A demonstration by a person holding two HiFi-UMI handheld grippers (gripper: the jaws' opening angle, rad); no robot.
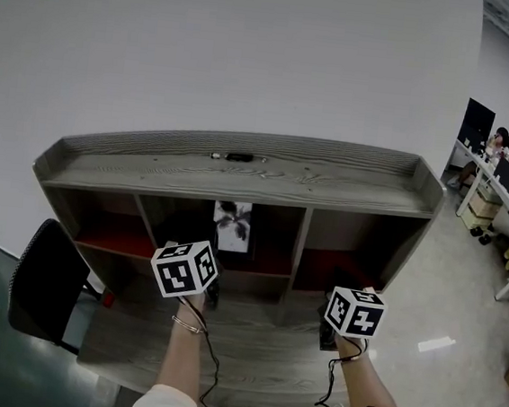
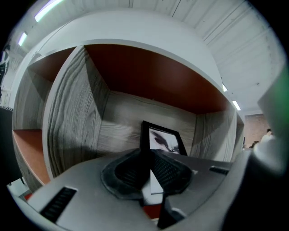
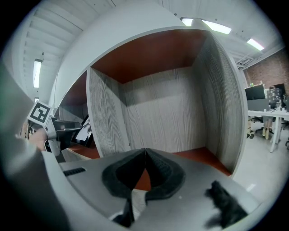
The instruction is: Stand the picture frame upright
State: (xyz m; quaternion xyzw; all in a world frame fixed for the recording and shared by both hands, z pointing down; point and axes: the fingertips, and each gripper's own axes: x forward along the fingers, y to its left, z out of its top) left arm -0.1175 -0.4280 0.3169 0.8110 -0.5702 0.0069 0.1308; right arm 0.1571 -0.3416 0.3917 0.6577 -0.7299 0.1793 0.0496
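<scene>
I look down on a grey wood-grain shelf (image 1: 239, 177) against a white wall. It has three open compartments with red floors.

The frame (image 1: 232, 225) is in the middle compartment, centre of the head view. It is black with a black-and-white picture. It stands on edge with the picture facing me. I cannot tell whether its foot rests on the compartment floor or whether it leans on the back wall.

My left gripper (image 1: 213, 291) sits just below the frame in the head view, its marker cube at lower left of centre. In the left gripper view, the left gripper (image 2: 148, 155) has its dark ridged fingers (image 2: 169, 171) clenched on the frame (image 2: 163, 140) at its left edge. The black border runs down between the pads, and the picture rises above them, centre of that view.

My right gripper (image 1: 328, 316) is at lower right of centre in the head view, in front of the right compartment and well apart from the frame. In the right gripper view, the right gripper (image 3: 145, 152) has its fingertips pressed together with nothing between them. It faces the right compartment. At the far left of that view, the frame (image 3: 85, 131) shows tilted beyond the divider.

A black chair (image 1: 38, 279) stands at the left edge of the head view.
</scene>
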